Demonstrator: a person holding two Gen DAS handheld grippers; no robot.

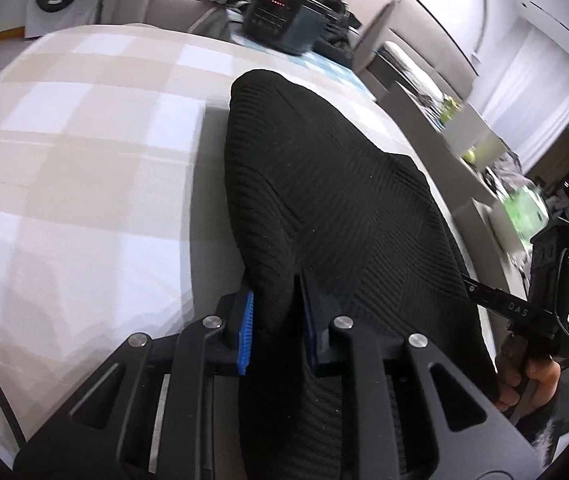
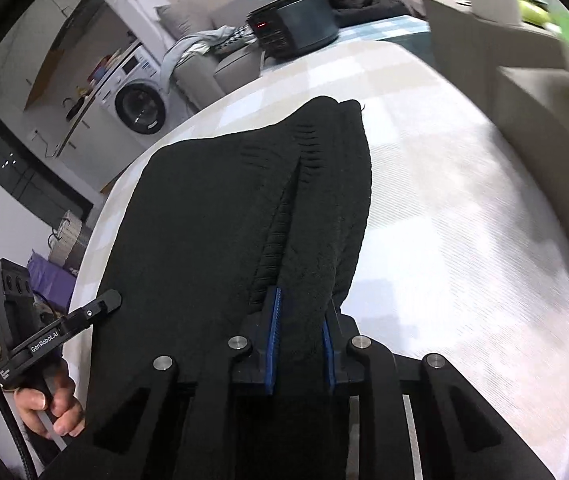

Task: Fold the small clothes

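Left wrist view: left gripper [image 1: 274, 328] and right gripper [image 2: 302, 334] are each clamping the black knit garment [image 1: 324, 200]; fold is looking begun, unfinished.

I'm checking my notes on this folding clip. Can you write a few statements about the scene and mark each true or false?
1. The left gripper is shut on the black knit garment. True.
2. The right gripper is open and holds nothing. False: it also pinches the garment.
3. The garment lies on a checked cloth. True.
4. The garment is white. False: black.
5. A washing machine stands in the background. True.
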